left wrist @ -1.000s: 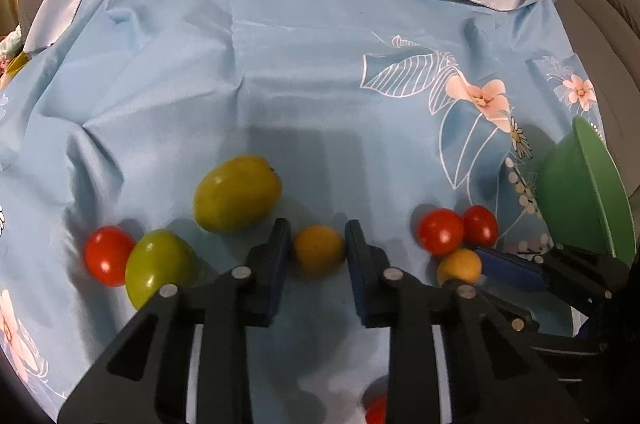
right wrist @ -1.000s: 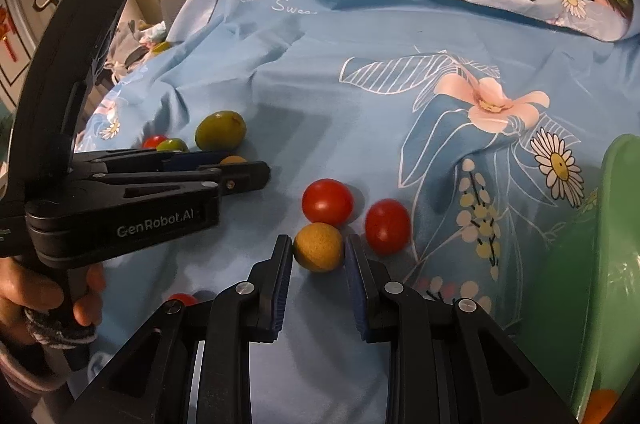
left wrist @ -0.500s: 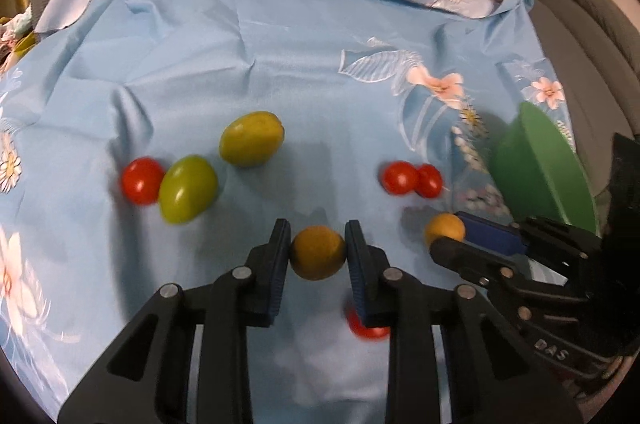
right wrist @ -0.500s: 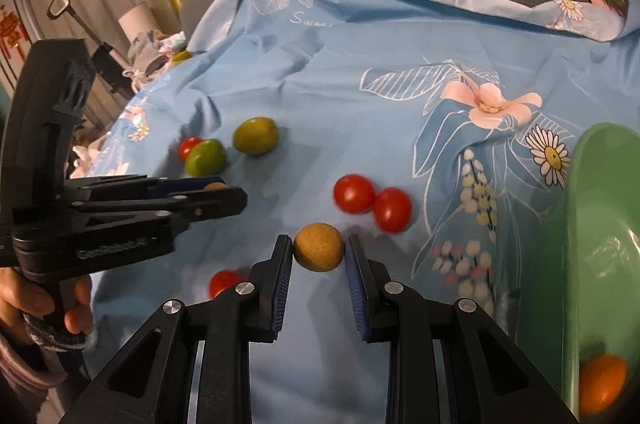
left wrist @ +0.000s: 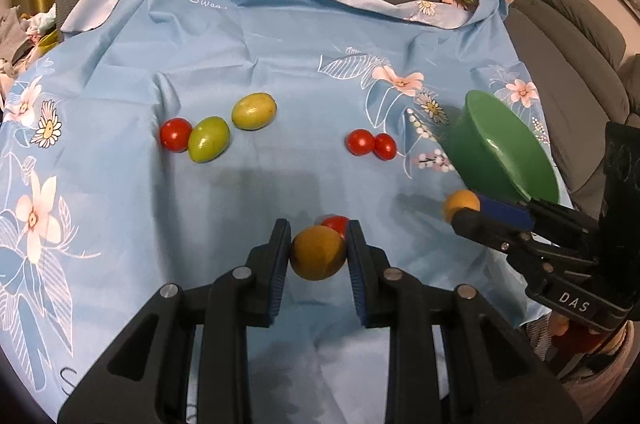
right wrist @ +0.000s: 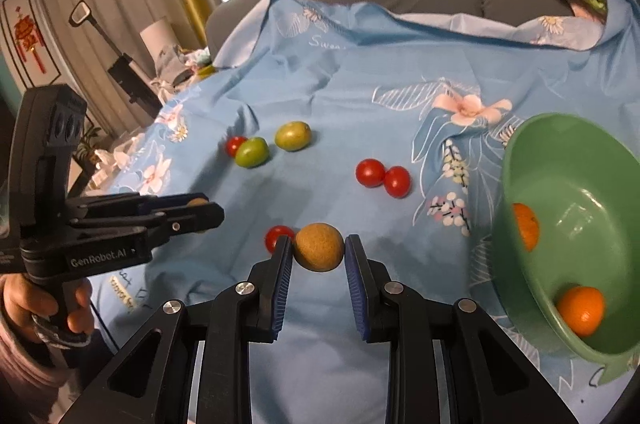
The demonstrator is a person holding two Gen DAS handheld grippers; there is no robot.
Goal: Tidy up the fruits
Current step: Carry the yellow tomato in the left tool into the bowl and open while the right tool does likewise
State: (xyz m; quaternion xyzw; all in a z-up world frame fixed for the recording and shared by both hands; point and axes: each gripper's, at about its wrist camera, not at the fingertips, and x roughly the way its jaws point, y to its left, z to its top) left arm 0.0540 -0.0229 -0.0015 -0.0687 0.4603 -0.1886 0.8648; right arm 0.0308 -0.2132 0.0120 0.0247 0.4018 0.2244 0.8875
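Brown-yellow round fruit fills both tongs: the left gripper is clamped on one ball, the right gripper on another, each lifted clear of the blue cloth. The green bowl, holding two oranges, sits just right of the right gripper and further from the left. To do this well, carry each ball over the bowl's rim, lower inside, then release gently, right first. Left of the bowl lie red tomatoes, beyond them green fruits.
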